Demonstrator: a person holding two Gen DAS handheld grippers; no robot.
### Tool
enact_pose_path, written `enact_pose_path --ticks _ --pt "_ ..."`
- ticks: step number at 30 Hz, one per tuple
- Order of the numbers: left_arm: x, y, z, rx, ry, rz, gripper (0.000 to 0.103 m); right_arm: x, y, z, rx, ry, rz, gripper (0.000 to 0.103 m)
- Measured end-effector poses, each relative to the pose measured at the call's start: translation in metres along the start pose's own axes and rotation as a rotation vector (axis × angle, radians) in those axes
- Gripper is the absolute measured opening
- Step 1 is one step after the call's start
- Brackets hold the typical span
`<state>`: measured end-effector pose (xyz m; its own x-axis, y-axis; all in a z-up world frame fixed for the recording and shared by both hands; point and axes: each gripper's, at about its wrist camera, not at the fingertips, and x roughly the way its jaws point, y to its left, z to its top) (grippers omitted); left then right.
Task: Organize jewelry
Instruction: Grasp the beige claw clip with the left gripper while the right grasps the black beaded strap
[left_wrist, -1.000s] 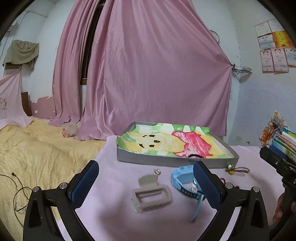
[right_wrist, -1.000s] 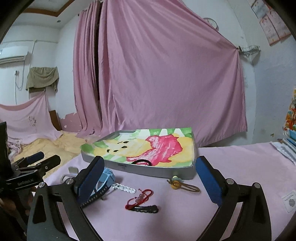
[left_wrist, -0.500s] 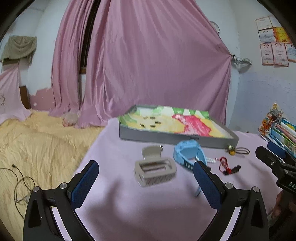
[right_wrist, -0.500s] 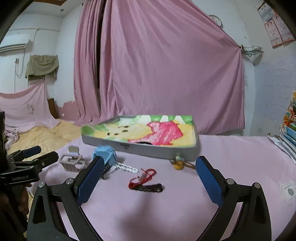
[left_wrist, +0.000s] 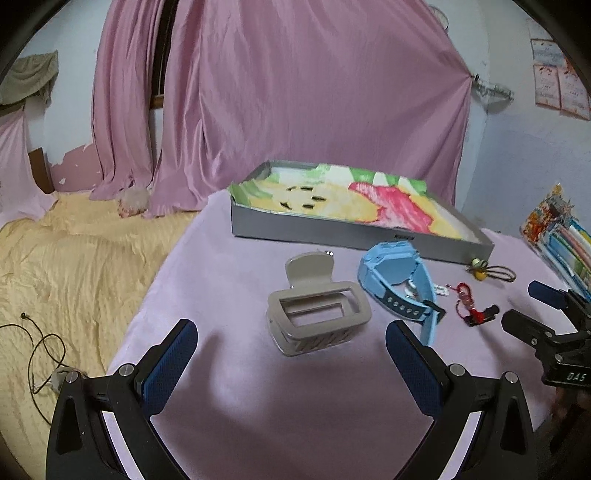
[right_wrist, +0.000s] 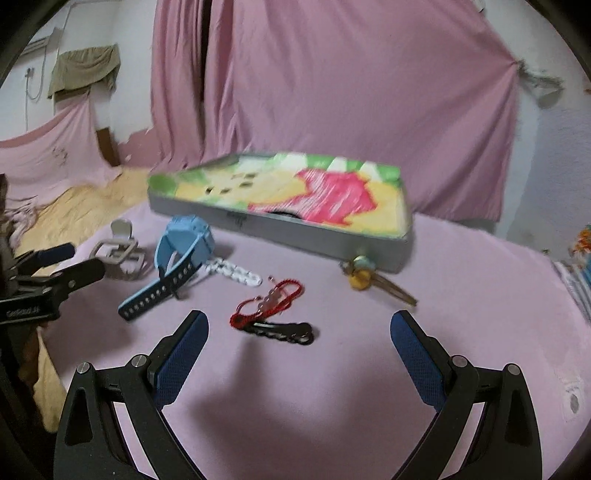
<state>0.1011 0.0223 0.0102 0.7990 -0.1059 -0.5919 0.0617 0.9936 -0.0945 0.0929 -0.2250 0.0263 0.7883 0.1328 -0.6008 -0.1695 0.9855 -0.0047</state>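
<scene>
Jewelry lies scattered on a pink-covered bench (left_wrist: 295, 387), in front of a shallow grey tray (left_wrist: 332, 230) lined with a bright cartoon print. Left tool (left_wrist: 291, 343) spread wide, nothing between its blue pads, hovering low just short of a grey hair claw clip (left_wrist: 317, 317). Just right of the clip, a blue watch (left_wrist: 397, 280) rests with its strap trailing toward the camera. Beyond the watch: a white chain (right_wrist: 232, 272), partly hidden behind it in the left view.

Right tool (right_wrist: 299, 343) equally wide apart and empty, above the cloth. Directly ahead of it, a red cord bracelet (right_wrist: 269, 304) lies touching a black hair clip (right_wrist: 282, 330). Further right, near the tray's front corner, a hair tie with a yellow charm (right_wrist: 360, 278). Right view is motion-blurred, so fine detail is uncertain.

Pink curtain (left_wrist: 314, 103) behind the bench; yellow bedding (left_wrist: 74, 266) to the left.
</scene>
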Motion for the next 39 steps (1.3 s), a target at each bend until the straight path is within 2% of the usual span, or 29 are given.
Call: enact_pose_path --ticks 4,7,10,15,19,21,22,25,26,28,30,36,39 --pt "0.013 -0.004 0.003 0.022 0.070 0.014 0.102 0.014 -0.006 0.003 0.000 0.089 0.105 0.097" --pt "0.022 -0.007 0.005 0.031 0.113 0.022 0.102 0.020 -0.006 0.007 -0.031 0.117 0.106 0.096" --pt "0.024 -0.007 0.007 0.029 0.135 0.015 0.102 0.024 -0.003 0.010 -0.087 0.140 0.100 0.089" --pt "0.025 -0.009 0.011 0.039 0.135 0.029 0.102 0.033 0.002 0.015 -0.156 0.175 0.100 0.070" --pt "0.026 -0.012 0.014 0.046 0.131 0.029 0.102 0.036 0.006 0.015 -0.172 0.187 0.129 0.060" --pt "0.026 -0.013 0.014 0.049 0.129 0.019 0.102 0.036 0.007 0.014 -0.177 0.194 0.142 0.050" --pt "0.025 -0.013 0.015 0.050 0.125 0.015 0.102 0.036 0.007 0.013 -0.172 0.193 0.155 0.047" --pt "0.024 -0.012 0.016 0.047 0.113 0.011 0.093 0.035 0.005 0.011 -0.154 0.194 0.190 0.043" --pt "0.025 -0.012 0.016 0.048 0.116 0.013 0.084 0.034 0.005 0.010 -0.155 0.192 0.192 0.043" --pt "0.026 -0.012 0.016 0.049 0.126 0.010 0.074 0.031 0.006 0.007 -0.159 0.191 0.198 0.037" --pt "0.027 -0.011 0.016 0.047 0.133 0.000 0.065 0.029 0.006 0.006 -0.159 0.191 0.200 0.027" --pt "0.022 -0.012 0.014 0.044 0.125 -0.012 0.064 0.025 0.007 0.003 -0.150 0.181 0.214 0.014" --pt "0.020 -0.014 0.011 0.046 0.123 -0.020 0.064 0.023 0.009 0.001 -0.145 0.174 0.231 0.014"
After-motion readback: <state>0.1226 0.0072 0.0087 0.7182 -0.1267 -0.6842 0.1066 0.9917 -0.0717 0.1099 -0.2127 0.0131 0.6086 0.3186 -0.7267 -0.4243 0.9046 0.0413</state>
